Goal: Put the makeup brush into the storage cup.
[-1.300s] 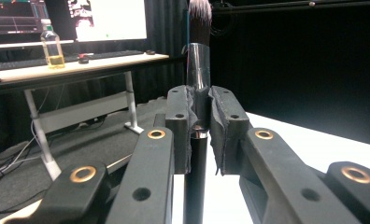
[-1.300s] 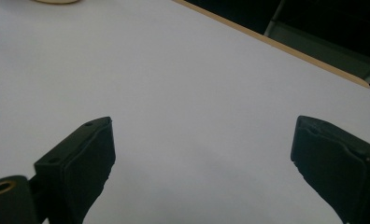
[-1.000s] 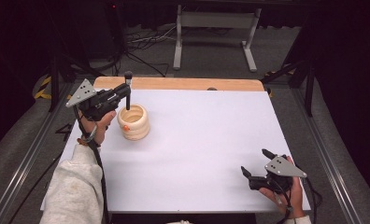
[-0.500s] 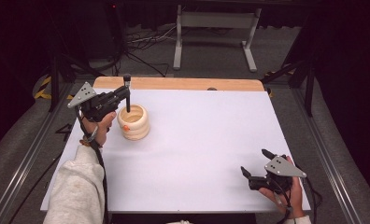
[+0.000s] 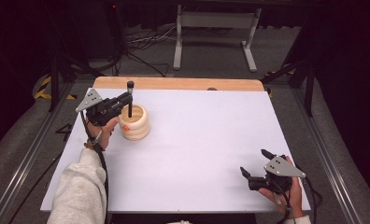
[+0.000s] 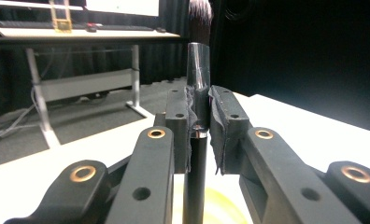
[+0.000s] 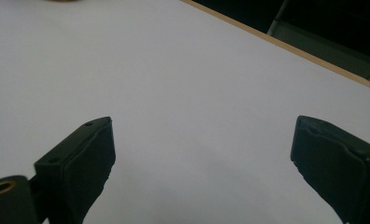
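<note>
A black brush stands upright with its bristles on top. Its lower end reaches down inside a pale, ribbed wooden cup at the table's back left. My left gripper is shut on the brush from the left, just above the cup's rim. In the left gripper view the jaws' pads squeeze the brush's shiny ferrule, with the cup's yellowish rim below. My right gripper rests open near the front right corner. Nothing but white table lies between its pads.
A white sheet covers the table, with a strip of bare wood along the far edge. A small orange spot shows on the cup's left side. A metal desk frame and cables lie on the floor beyond.
My left gripper has come down with the brush, so its lower end sits deeper in the cup. The right gripper has stayed where it was.
</note>
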